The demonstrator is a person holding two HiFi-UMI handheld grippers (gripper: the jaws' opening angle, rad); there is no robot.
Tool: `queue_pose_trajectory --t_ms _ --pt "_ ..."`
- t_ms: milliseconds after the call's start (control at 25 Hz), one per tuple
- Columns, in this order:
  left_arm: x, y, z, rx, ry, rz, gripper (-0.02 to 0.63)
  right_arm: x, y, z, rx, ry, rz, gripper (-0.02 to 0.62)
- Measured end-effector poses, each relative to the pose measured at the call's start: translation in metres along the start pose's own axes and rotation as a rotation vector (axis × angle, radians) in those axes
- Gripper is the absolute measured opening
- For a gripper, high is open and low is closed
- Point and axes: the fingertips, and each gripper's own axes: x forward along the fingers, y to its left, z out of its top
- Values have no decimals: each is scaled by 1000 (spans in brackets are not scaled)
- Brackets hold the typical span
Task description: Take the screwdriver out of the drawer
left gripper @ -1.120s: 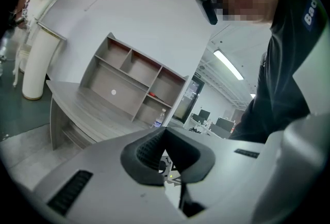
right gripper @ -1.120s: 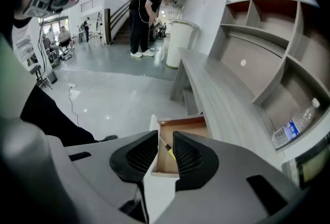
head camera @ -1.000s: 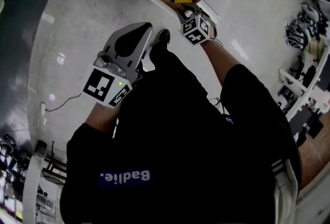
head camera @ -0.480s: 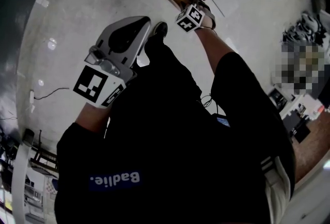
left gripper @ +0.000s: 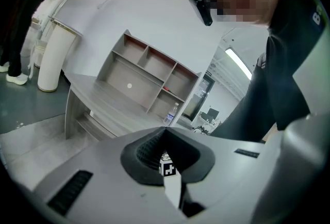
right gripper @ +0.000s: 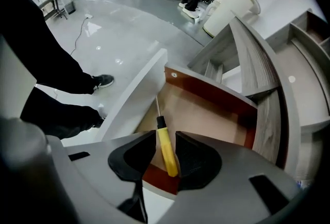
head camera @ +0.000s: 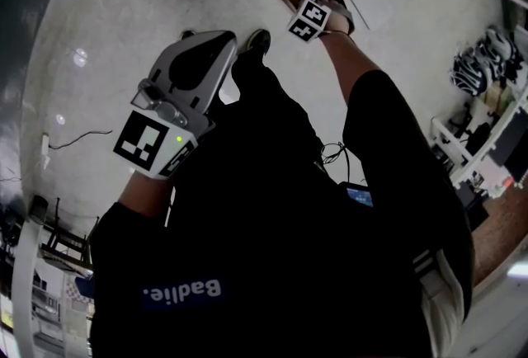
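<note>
the right hand-held gripper [right gripper: 165, 135] hangs over the open drawer [right gripper: 211, 88], its jaws apart and straddling the yellow handle of the screwdriver [right gripper: 167, 158], which lies on the drawer floor directly beneath and just ahead of it. narrow gaps show on both sides of the handle, so no clamp appears to be made yet. the left hand-held gripper [left gripper: 166, 132], jaws together on nothing, is held well away from the drawer.

the screwdriver's long axis runs almost straight ahead of the right hand-held gripper, leaning slightly to its left. the butt of the handle sits nearest the jaws, while the thin metal shaft points away, toward the drawer's far left corner.

the likely trouble lies in the grip. the jaws sit near the butt end of a smooth, rounded handle, so a squeeze there could let the tool pivot nose-down or slip out as it rises. with the shaft tip reaching close to the drawer's wall, a lift taken at a slant could also snag it on the rim.
</note>
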Motion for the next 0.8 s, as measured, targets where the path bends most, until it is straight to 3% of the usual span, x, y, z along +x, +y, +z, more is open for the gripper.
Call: queue_pose_trajectory --t_ms 320,800 --pt "-4 5 -18 -29 28 15 -2 25 4 -11 -110 67 29 138" --pt "-10 13 -29 -43 39 64 -2 43 3 -24 -139 118 41 140"
